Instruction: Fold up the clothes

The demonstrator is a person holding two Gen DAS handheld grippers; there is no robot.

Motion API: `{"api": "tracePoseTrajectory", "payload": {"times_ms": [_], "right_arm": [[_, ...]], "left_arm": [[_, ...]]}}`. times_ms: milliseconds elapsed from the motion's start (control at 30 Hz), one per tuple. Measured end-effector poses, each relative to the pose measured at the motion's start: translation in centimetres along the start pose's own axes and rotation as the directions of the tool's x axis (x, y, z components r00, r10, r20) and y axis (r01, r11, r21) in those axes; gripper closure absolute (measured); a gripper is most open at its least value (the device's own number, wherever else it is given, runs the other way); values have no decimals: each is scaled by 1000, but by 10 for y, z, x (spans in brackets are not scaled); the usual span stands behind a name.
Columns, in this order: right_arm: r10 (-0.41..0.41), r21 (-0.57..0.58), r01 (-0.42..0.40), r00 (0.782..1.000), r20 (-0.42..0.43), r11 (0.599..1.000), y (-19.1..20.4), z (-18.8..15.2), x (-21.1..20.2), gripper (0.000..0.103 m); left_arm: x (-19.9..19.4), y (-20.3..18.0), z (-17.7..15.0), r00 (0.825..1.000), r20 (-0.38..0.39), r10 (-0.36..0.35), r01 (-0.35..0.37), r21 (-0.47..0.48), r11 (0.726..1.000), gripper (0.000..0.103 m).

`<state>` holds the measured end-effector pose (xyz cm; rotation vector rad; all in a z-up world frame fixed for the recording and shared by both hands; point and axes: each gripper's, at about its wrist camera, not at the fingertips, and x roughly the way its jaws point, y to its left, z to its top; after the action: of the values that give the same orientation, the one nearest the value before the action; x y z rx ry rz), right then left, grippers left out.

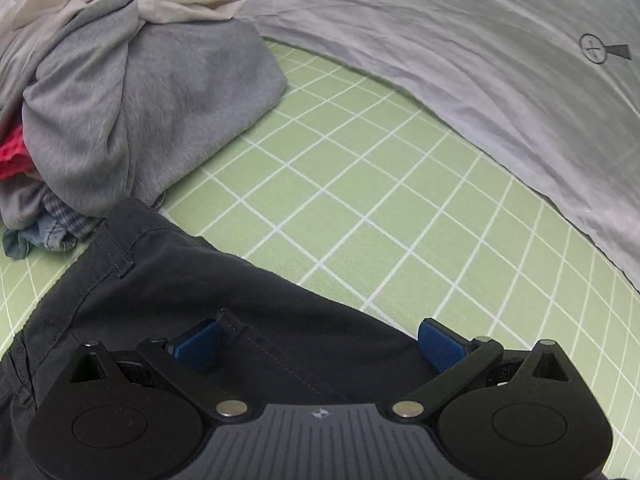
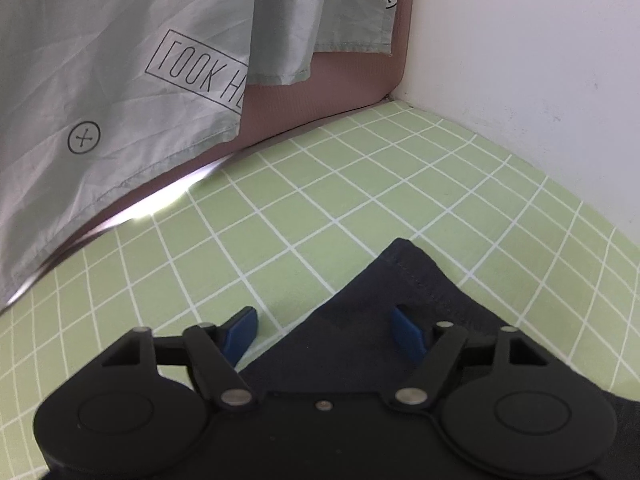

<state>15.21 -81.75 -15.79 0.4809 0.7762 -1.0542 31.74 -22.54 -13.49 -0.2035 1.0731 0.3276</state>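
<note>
A dark navy garment (image 1: pixel 168 296), with belt loops and a seam, lies flat on the green checked sheet (image 1: pixel 360 184). My left gripper (image 1: pixel 320 344) is open, its blue pads (image 1: pixel 440 346) spread wide over the garment's waistband edge. In the right wrist view a hemmed corner of the same dark garment (image 2: pixel 404 280) lies on the sheet (image 2: pixel 320 184). My right gripper (image 2: pixel 326 332) is open, straddling that corner's left edge; one pad (image 2: pixel 408 332) is over the cloth, the other over the sheet.
A pile of clothes, grey top (image 1: pixel 140 100) uppermost with red (image 1: pixel 12 156) and plaid pieces beneath, sits at the left. A pale printed sheet (image 1: pixel 460 40) hangs at the back, also in the right wrist view (image 2: pixel 120 80). A white wall (image 2: pixel 540 60) is at right.
</note>
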Motion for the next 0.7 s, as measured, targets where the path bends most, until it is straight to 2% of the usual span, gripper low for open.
{"api": "tracePoseTrajectory", "payload": {"times_ms": [100,167,200,267,333,433,533,600,700], "right_arm": [[25,0,-25,1000,16,1000,-3,0,-3,76],[47,0,-47,999,23,999,-5,1,-4,89],[58,-3,-58,998,25,998,-5,1,-4,103],[68,6,-68,997,26,998,-7,3,-3,103],[76,3,-76,997,28,997,-7,3,-3,103],[83,-1,-84,996,43,997,-6,5,-3,103],[72,7,-73,993,88,997,-6,13,-7,103],[49,-11,-48,989,139,999,-4,28,-8,103],[78,15,-83,980,181,996,-6,58,-10,103]], "left_arm": [[4,1,0,1000,-6,21,-21,-23,1000,8],[3,0,1,998,6,67,-66,-26,997,22],[2,0,1,996,13,91,-91,-28,996,28],[0,2,3,988,36,150,-148,-39,988,66],[-1,10,7,990,40,132,-129,-70,989,71],[-3,19,11,992,40,116,-112,-91,990,86],[-5,32,16,996,50,71,-63,-144,988,95],[-7,38,21,997,62,48,-37,-172,984,96],[-10,43,31,994,101,33,-13,-189,982,97]]}}
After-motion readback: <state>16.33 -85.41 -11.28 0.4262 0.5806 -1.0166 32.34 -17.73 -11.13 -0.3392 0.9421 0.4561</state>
